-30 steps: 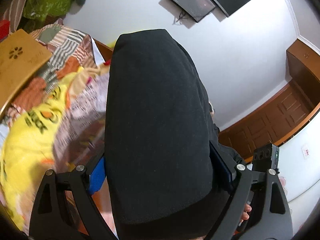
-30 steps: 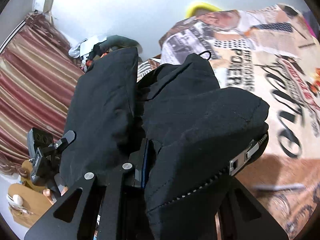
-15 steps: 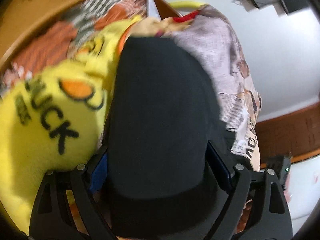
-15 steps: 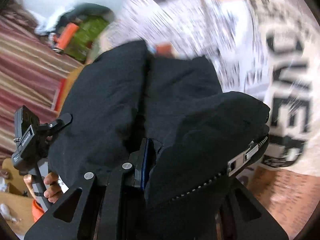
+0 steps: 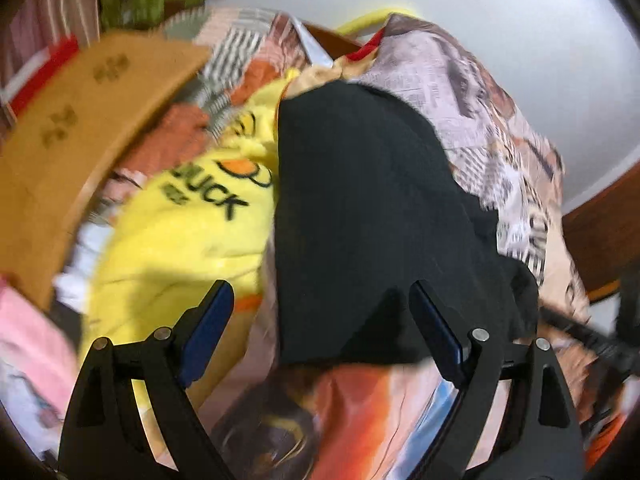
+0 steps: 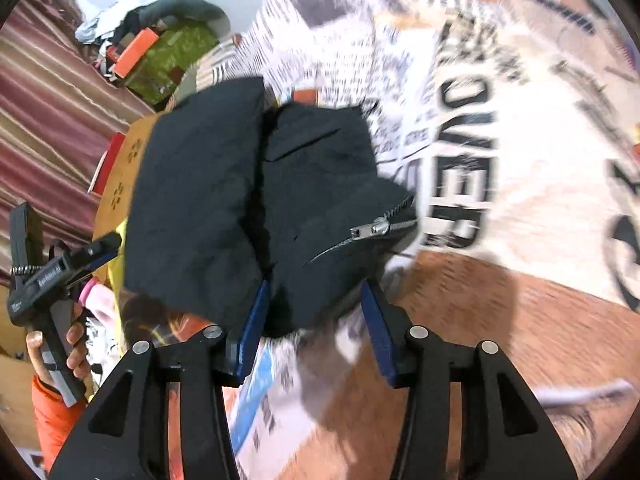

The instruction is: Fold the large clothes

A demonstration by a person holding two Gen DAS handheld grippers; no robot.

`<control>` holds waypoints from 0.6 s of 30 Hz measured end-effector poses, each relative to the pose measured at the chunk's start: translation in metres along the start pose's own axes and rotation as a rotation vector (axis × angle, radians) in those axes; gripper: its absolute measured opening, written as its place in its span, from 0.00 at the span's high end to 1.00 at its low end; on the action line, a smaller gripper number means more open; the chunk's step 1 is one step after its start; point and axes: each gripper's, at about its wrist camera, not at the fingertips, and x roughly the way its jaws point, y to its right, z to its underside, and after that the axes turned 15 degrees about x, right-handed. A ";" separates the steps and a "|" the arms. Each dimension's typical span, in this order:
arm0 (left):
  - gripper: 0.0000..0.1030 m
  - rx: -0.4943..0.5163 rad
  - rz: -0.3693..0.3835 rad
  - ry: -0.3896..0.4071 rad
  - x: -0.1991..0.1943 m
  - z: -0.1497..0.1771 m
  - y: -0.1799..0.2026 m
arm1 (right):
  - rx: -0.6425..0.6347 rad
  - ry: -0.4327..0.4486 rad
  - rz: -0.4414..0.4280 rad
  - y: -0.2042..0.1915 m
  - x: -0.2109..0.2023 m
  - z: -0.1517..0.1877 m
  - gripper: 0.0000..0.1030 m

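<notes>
The left gripper [image 5: 320,320] stands released, its blue-padded fingers [image 5: 208,328] spread wide, with the near hem of the black jacket [image 5: 372,216] lying between and just ahead of them. No cloth is pinched. The right gripper [image 6: 316,312] is likewise open; its pads flank the jacket's near edge, and whether either pad touches the fabric is hard to tell through the blur.

The jacket rests on the bed, on a printed newspaper-pattern bedspread [image 6: 472,128], bunched into two thick lobes side by side. From both grippers its long axis runs straight away, toward the wall. A metal zipper pull [image 6: 370,229] shows on the right lobe, close above the right gripper — so that hand looks nearer to the zipped edge, while the left hand [image 6: 60,344], gripping its tool handle, sits off beyond the other lobe.

To the left of the jacket lies a yellow duck-print blanket [image 5: 180,240], touching or nearly touching its side, and farther out a wooden board [image 5: 80,120].

Both views are smeared by motion. The jacket's sleeves and far edge are hidden under its own folds, so how neat the fold is cannot be judged.
</notes>
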 end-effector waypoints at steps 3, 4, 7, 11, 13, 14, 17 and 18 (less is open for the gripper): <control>0.13 0.092 -0.072 0.086 -0.052 0.007 0.027 | -0.030 0.085 -0.027 -0.005 -0.042 0.014 0.57; 0.13 0.112 -0.082 0.119 -0.070 0.009 0.036 | -0.042 0.123 -0.044 -0.008 -0.060 0.019 0.57; 0.13 0.167 -0.102 0.244 -0.129 0.016 0.066 | -0.099 0.233 -0.089 -0.022 -0.110 0.032 0.57; 0.13 0.239 -0.138 0.416 -0.203 0.032 0.105 | -0.205 0.423 -0.145 -0.053 -0.181 0.066 0.55; 0.13 0.277 -0.155 0.517 -0.242 0.046 0.128 | -0.246 0.527 -0.185 -0.065 -0.215 0.085 0.49; 0.13 0.288 -0.159 0.556 -0.257 0.053 0.137 | -0.257 0.566 -0.199 -0.071 -0.222 0.090 0.47; 0.10 0.296 -0.187 0.702 -0.307 0.079 0.162 | -0.311 0.703 -0.233 -0.084 -0.259 0.123 0.47; 0.10 0.295 -0.195 0.735 -0.318 0.086 0.168 | -0.330 0.755 -0.241 -0.087 -0.272 0.139 0.47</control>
